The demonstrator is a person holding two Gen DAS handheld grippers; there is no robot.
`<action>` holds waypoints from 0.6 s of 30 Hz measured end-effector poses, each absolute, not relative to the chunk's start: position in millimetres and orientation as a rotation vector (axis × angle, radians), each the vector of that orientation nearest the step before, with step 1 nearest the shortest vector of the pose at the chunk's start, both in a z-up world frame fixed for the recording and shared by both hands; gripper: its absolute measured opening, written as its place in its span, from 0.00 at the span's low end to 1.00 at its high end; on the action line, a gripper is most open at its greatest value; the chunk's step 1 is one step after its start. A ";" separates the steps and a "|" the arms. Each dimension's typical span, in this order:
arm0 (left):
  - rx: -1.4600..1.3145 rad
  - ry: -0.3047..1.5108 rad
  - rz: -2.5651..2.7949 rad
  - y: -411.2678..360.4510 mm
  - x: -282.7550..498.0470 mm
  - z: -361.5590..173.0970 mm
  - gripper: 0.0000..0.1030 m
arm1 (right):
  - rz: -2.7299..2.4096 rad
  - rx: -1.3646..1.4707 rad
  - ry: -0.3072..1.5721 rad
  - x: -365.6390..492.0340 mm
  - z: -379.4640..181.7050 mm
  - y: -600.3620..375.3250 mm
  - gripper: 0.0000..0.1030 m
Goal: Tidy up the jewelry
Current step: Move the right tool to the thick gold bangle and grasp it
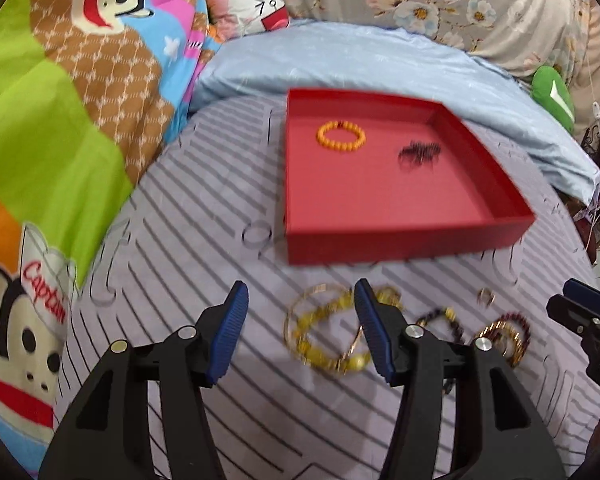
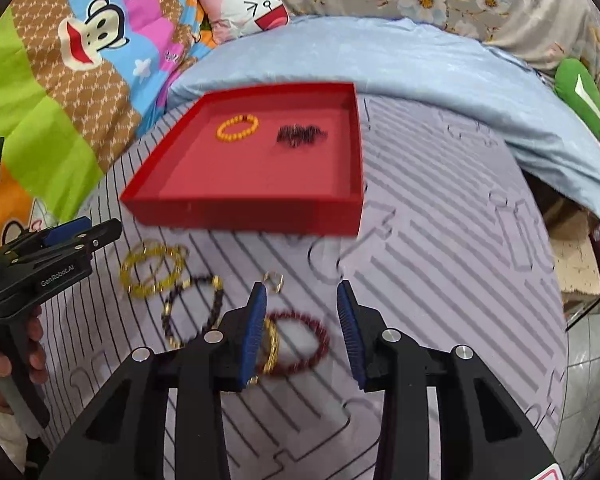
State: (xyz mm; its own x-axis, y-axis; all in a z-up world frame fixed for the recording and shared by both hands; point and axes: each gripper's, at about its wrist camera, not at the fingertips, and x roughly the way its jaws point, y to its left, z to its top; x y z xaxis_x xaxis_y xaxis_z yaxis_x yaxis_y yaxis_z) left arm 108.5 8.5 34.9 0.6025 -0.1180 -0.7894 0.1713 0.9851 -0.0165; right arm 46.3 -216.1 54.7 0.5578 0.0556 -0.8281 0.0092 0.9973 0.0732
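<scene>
A red tray (image 1: 400, 240) (image 2: 240, 214) lies on the striped mat and holds an orange bead bracelet (image 1: 341, 136) (image 2: 237, 127) and a dark beaded piece (image 1: 419, 153) (image 2: 301, 135). In front of it lie yellow-gold bracelets (image 1: 324, 332) (image 2: 152, 270), a dark bead bracelet (image 2: 192, 308), a dark red bead bracelet (image 2: 300, 342) with a gold bangle (image 2: 272, 342), and a small ring (image 2: 274, 280). My left gripper (image 1: 300, 300) is open above the yellow bracelets. My right gripper (image 2: 302, 300) is open above the red bracelet.
The striped foam mat (image 2: 440, 280) lies on a bed. A blue quilt (image 1: 380, 60), cartoon bedding (image 1: 60, 100) and pillows surround it. The mat's right edge drops to a tiled floor (image 2: 592, 360).
</scene>
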 end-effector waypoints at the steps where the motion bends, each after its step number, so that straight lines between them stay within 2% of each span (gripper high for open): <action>1: 0.059 0.918 -0.161 9.8 104.3 30.1 0.51 | 0.029 0.076 0.990 43.1 49.8 -213.7 0.35; 11: 0.025 0.938 -0.128 15.8 83.7 14.8 0.51 | 0.051 0.059 1.029 42.0 19.3 -189.8 0.32; 18: 0.036 0.943 -0.123 9.7 81.7 12.8 0.51 | 0.060 0.060 1.049 47.6 10.6 -188.2 0.13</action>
